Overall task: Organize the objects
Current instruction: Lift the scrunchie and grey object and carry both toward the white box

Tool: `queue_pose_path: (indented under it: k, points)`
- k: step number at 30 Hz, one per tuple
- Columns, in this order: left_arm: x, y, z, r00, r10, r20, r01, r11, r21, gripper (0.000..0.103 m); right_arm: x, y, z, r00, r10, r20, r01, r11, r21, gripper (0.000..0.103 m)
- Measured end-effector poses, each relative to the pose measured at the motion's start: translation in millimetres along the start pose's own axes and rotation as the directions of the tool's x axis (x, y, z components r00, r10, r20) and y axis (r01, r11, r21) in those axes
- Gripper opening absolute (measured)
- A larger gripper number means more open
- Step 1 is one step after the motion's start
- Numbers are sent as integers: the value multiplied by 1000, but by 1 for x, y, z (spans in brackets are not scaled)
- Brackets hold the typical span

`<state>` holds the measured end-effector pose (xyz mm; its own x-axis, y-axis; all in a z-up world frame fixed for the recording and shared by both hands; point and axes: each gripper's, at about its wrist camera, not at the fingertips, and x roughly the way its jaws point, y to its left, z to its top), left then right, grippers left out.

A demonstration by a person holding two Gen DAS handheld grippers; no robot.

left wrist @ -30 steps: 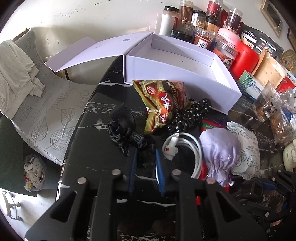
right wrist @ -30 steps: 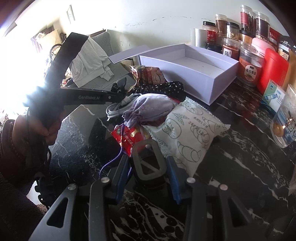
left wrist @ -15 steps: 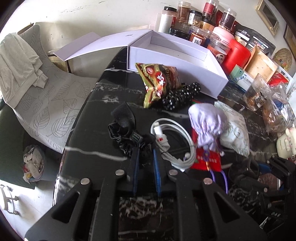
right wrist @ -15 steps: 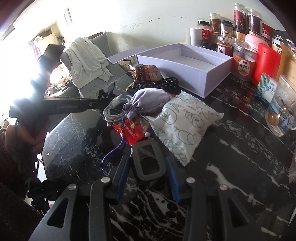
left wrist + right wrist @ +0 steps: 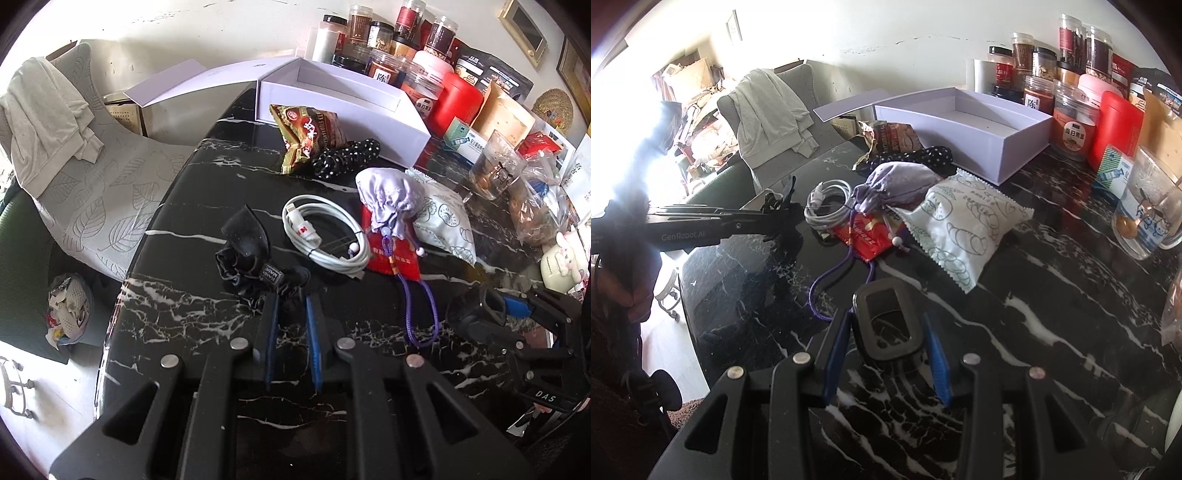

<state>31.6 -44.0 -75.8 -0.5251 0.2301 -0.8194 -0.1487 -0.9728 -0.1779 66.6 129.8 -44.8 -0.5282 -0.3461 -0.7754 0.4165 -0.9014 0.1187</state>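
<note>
Shift since earlier frame: both claws have drawn back from the white box (image 5: 343, 99), and in the left wrist view the black hair scrunchie (image 5: 255, 258) has come along, now lying farther from the box than the white cable coil (image 5: 325, 236).
Left claw (image 5: 290, 295): pressed together on a fold of the black hair scrunchie at its labelled end; the rest of the fabric trails forward on the table (image 5: 177, 310).
Right claw (image 5: 886, 332): partly spread, pinching a black rounded-rectangle frame (image 5: 886, 325), probably a small case or clip, well on the near side of the box.
Box: lid open, interior bare as far as both views show; it stands at the table's far edge, just in front of the jars (image 5: 1071, 125).
Clutter between claws and box: lavender drawstring pouch (image 5: 897, 182) on a red packet (image 5: 864, 236), a printed snack bag (image 5: 964, 225), a polka-dot scrunchie (image 5: 347, 157) and a red-and-gold snack bag (image 5: 310, 133) right against the box wall.
Risk, scrunchie: the pinch holds only a small fold, so the slack cloth could snag the cable coil on the way to the box, or slip free.
Risk, purple cord (image 5: 421, 314): its loop lies between the two claws; either one could hook it and pull the pouch along.
Risk, frame: it looks smooth and hard, and may twist or pop out of the pads.
Risk, collision: both claws heading for the same box could cross paths over the pile.
</note>
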Motion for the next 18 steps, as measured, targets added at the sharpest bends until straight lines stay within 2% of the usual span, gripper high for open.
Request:
queue_pose_path:
  k: [4, 5, 7, 9, 10, 12, 16, 17, 18]
  points:
    - [2, 2, -2, 1000, 10, -7, -10, 1000, -20, 16, -1, 2, -1, 1000, -1, 1, 1, 1000, -5, 40]
    - [3, 3, -2, 1000, 12, -5, -12, 1000, -23, 19, -1, 2, -1, 1000, -1, 1, 1, 1000, -6, 40]
    - [5, 3, -1, 1000, 31, -7, -31, 999, -26, 30, 0, 4, -1, 1000, -9, -4, 9, 1000, -11, 40]
    - [9, 4, 1, 996, 84, -20, -85, 996, -29, 56, 2, 4, -1, 1000, -13, -10, 13, 1000, -13, 40]
    - [11, 3, 3, 994, 108, -21, -109, 994, -30, 60, 3, 4, -2, 1000, -14, -14, 14, 1000, -13, 40]
    - [15, 5, 5, 991, 130, -4, -130, 991, -32, 62, 6, 4, -1, 1000, -17, -26, 17, 1000, -14, 41]
    - [26, 10, 11, 996, 93, -9, -93, 994, -53, 61, 11, 6, -2, 999, -25, -39, 24, 1000, -16, 41]
    - [27, 10, 12, 995, 99, 4, -98, 994, -54, 60, 12, 5, -1, 999, -25, -40, 24, 1000, -16, 41]
    - [29, 11, 12, 995, 101, 10, -100, 994, -53, 52, 13, 5, -1, 999, -24, -42, 24, 1000, -15, 41]
